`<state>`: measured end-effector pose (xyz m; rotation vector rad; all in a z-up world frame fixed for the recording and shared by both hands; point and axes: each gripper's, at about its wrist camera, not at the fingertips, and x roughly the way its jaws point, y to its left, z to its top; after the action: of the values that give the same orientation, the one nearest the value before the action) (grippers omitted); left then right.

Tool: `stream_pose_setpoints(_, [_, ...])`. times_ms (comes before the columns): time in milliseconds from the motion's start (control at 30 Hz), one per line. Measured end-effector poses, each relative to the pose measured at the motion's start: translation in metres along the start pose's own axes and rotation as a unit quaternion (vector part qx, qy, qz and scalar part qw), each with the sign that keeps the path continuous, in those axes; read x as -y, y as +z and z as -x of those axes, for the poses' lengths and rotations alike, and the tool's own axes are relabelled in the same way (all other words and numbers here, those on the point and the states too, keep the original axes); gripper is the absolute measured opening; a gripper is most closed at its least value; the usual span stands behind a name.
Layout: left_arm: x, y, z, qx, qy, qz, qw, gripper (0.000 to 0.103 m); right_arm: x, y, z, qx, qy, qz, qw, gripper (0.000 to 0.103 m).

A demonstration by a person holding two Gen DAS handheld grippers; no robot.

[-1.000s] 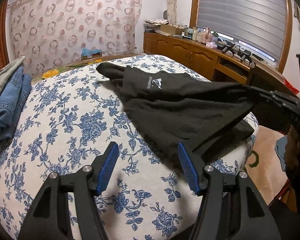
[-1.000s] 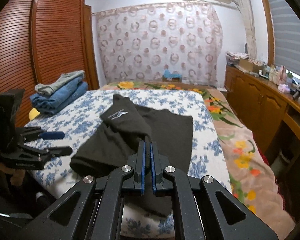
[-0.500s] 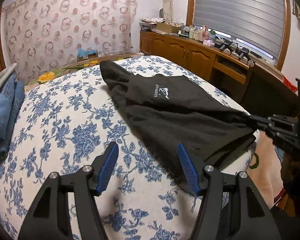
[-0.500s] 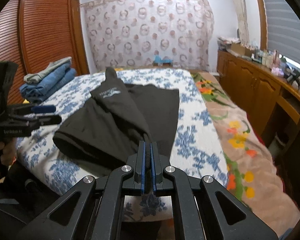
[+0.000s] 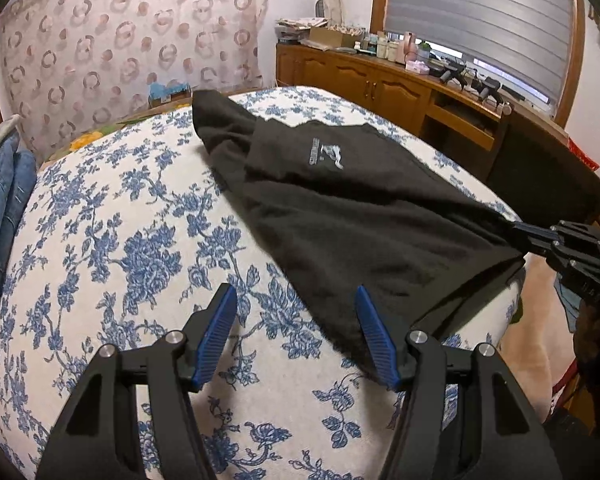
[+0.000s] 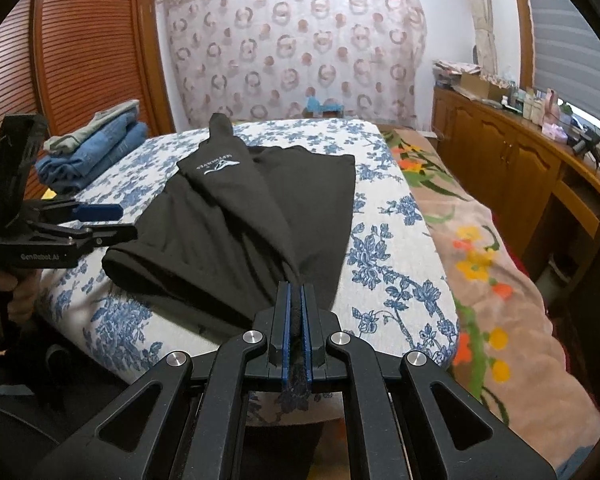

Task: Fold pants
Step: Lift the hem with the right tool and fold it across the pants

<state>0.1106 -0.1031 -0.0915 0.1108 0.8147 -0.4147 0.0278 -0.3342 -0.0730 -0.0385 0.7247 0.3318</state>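
The right gripper (image 6: 296, 300) is clamped tight on a bunched corner of the black pants (image 6: 244, 220), a tuft of dark cloth showing between its blue pads (image 6: 286, 332). From that pinch the fabric fans out toward 11 o'clock across the bed (image 6: 400, 240), which is covered in a white sheet with blue flowers. One narrow end of the pants reaches toward 12 o'clock, and a small white logo (image 6: 218, 166) sits on the upper layer. The cloth lies in overlapping layers, with a rolled edge at 9 o'clock near the bed's near corner.

The left gripper (image 5: 296, 332) stands wide apart and holds nothing; its blue fingertips (image 5: 220, 320) hover over the floral sheet, the right one just beside the near edge of the pants (image 5: 360, 216). In the left wrist view the pants stretch from 12 o'clock down to 3 o'clock, where the other gripper (image 5: 540, 236) pinches them at the bed's edge.

At 9 o'clock in the right wrist view a stack of folded jeans (image 6: 96, 148) rests on the bed, well apart from the pants. A flowered blanket (image 6: 492, 264) lies at 3 o'clock beside the sheet, a wooden cabinet (image 6: 512, 160) stands at 2 o'clock, and a circle-patterned curtain (image 6: 296, 52) hangs at 12 o'clock.
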Motion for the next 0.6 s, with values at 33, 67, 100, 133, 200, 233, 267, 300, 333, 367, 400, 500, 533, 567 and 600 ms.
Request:
stream_pose_setpoints(33, [0.0, -0.001, -0.001, -0.003, 0.001, 0.001, 1.0, 0.061, 0.0, -0.001, -0.001, -0.001, 0.001, -0.001, 1.0, 0.002])
stream_pose_setpoints(67, [-0.001, -0.002, -0.003, -0.007, 0.001, 0.002, 1.0, 0.061, 0.0, -0.001, -0.002, -0.003, 0.002, -0.004, 1.0, 0.002])
stream_pose_setpoints(100, [-0.002, -0.003, -0.004, -0.01, 0.0, 0.003, 0.9999, 0.061, 0.001, -0.001, -0.003, -0.005, 0.003, -0.006, 1.0, 0.002])
stream_pose_setpoints(133, [-0.003, -0.005, -0.003, -0.006, -0.003, 0.004, 1.0, 0.061, 0.003, -0.001, -0.004, -0.007, 0.005, -0.009, 1.0, 0.002])
stream_pose_setpoints(200, [-0.004, -0.005, -0.002, -0.007, -0.006, 0.007, 0.9999, 0.061, 0.005, -0.001, -0.004, -0.011, 0.011, -0.013, 1.0, 0.005])
stream_pose_setpoints(233, [-0.005, -0.005, -0.001, -0.006, -0.008, 0.01, 0.9999, 0.061, 0.006, 0.0, -0.003, -0.01, 0.01, -0.013, 1.0, 0.007])
stream_pose_setpoints(267, [-0.007, -0.005, 0.0, -0.006, -0.009, 0.014, 0.9998, 0.061, 0.006, 0.002, -0.002, -0.008, 0.005, -0.013, 1.0, 0.008])
stream_pose_setpoints(300, [-0.009, -0.004, 0.002, -0.003, -0.011, 0.019, 0.9998, 0.061, 0.008, 0.003, -0.001, -0.006, 0.003, -0.012, 1.0, 0.009])
stream_pose_setpoints(333, [-0.011, -0.004, 0.003, 0.001, -0.011, 0.024, 0.9997, 0.061, 0.009, 0.006, 0.0, -0.004, 0.001, -0.012, 1.0, 0.01])
stream_pose_setpoints(367, [-0.014, -0.002, 0.005, 0.005, -0.009, 0.027, 0.9996, 0.061, 0.01, 0.009, 0.002, 0.001, -0.001, -0.012, 1.0, 0.011])
stream_pose_setpoints(400, [-0.017, -0.001, 0.006, 0.008, -0.008, 0.03, 0.9995, 0.061, 0.012, 0.014, 0.003, 0.005, -0.004, -0.012, 1.0, 0.014])
stream_pose_setpoints(500, [-0.029, 0.006, 0.012, 0.025, 0.002, 0.041, 0.9989, 0.061, 0.01, 0.028, 0.003, 0.013, -0.008, -0.001, 1.0, 0.026])
stream_pose_setpoints(533, [-0.032, 0.008, 0.012, 0.028, 0.004, 0.043, 0.9987, 0.061, 0.007, 0.036, 0.001, 0.016, -0.007, 0.005, 1.0, 0.027])
stream_pose_setpoints(567, [-0.036, 0.011, 0.013, 0.033, 0.007, 0.046, 0.9984, 0.061, 0.006, 0.041, -0.001, 0.018, -0.006, 0.008, 1.0, 0.027])
stream_pose_setpoints(600, [-0.04, 0.014, 0.015, 0.039, 0.012, 0.05, 0.9979, 0.061, 0.003, 0.046, -0.004, 0.019, -0.004, 0.011, 1.0, 0.029])
